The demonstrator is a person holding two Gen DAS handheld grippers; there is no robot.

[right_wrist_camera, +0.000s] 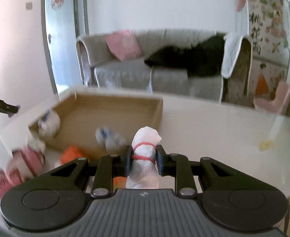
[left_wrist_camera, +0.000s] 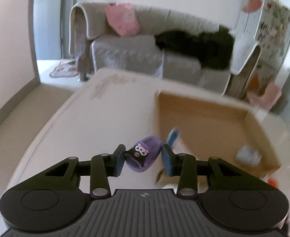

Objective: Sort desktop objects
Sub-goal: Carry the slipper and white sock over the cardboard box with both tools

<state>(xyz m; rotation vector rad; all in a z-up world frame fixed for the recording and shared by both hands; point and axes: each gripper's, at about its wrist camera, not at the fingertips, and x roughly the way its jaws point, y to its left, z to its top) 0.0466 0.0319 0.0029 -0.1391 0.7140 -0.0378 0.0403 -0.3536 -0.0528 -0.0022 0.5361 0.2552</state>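
My left gripper [left_wrist_camera: 143,159] is shut on a small purple slipper-shaped toy [left_wrist_camera: 144,154] with a black cartoon figure, held above the white table [left_wrist_camera: 85,122] just left of an open cardboard box [left_wrist_camera: 208,118]. My right gripper [right_wrist_camera: 143,161] is shut on a white plastic roll bound with red rubber bands [right_wrist_camera: 145,156], held upright near the front right corner of the same box [right_wrist_camera: 113,110]. A blue object [left_wrist_camera: 173,135] and a white-blue item [left_wrist_camera: 248,155] show blurred in the box.
In the right wrist view, a white-blue bundle [right_wrist_camera: 109,138], an orange object [right_wrist_camera: 72,154] and pink-white packets [right_wrist_camera: 26,160] lie by the box's front. A yellow scrap [right_wrist_camera: 266,145] lies on the table at right. A grey sofa [left_wrist_camera: 135,49] stands beyond the table.
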